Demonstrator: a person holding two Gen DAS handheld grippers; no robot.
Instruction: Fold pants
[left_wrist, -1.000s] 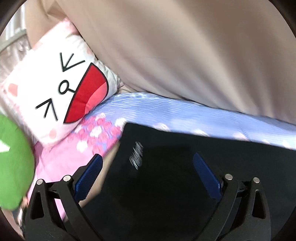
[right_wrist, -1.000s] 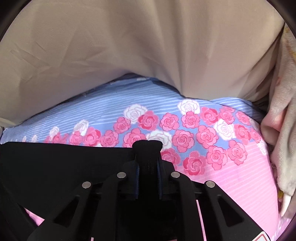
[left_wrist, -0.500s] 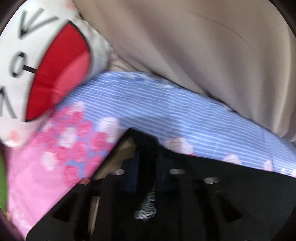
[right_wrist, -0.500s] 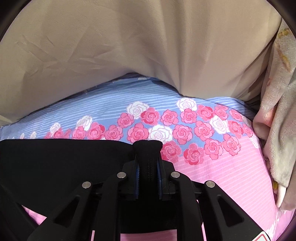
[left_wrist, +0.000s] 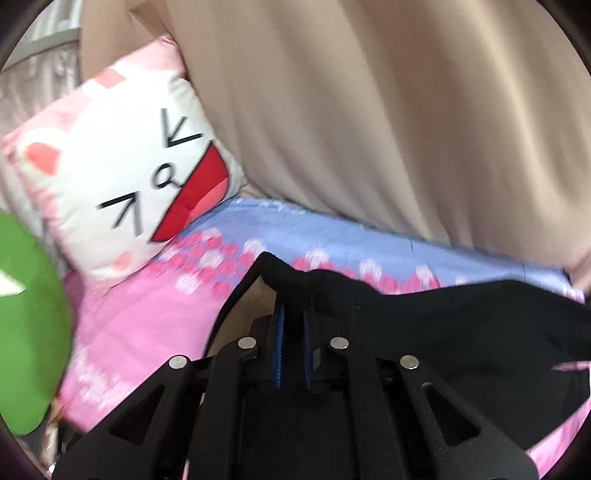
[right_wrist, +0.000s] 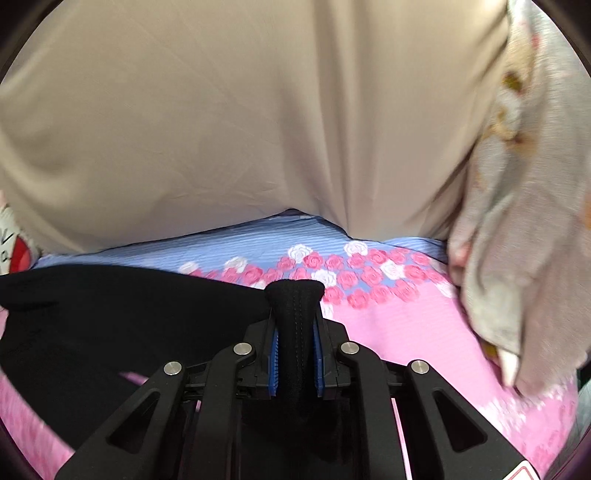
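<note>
- Firstly, in the left wrist view, the left gripper (left_wrist: 293, 314) with black arms and blue pads stands at the lower middle of the frame; its jaws are pressed together on a fold of the black fabric pants (left_wrist: 443, 321).
- From this pinch the pants spread to the lower right of the frame, and a corner of the cloth rises to a peak just above the pads.
- In the right wrist view, the right gripper (right_wrist: 295, 325) of the same black and blue build is at the lower middle; its jaws are narrow and clamp a thick stitched edge of the pants, which sticks up between the pads.
- There the rest of the pants fills the lower left of the frame.
- The pants lie over a bed sheet (left_wrist: 140, 325) in pink and striped blue, printed with pink and white roses.
- A square white and pink cushion (left_wrist: 110, 184) with a cartoon cat face, black line eyes and a red open mouth, lies at the left of the left wrist view.
- A round green soft thing (left_wrist: 26, 332) is at the far left edge, blurred.
- A large beige cloth (right_wrist: 240, 129) covers the upper part of both views.
- A pale grey fleece blanket (right_wrist: 524, 240) with a small pattern hangs at the right of the right wrist view.
- No brand, label or readable writing can be made out; the left wrist view is blurred.
</note>
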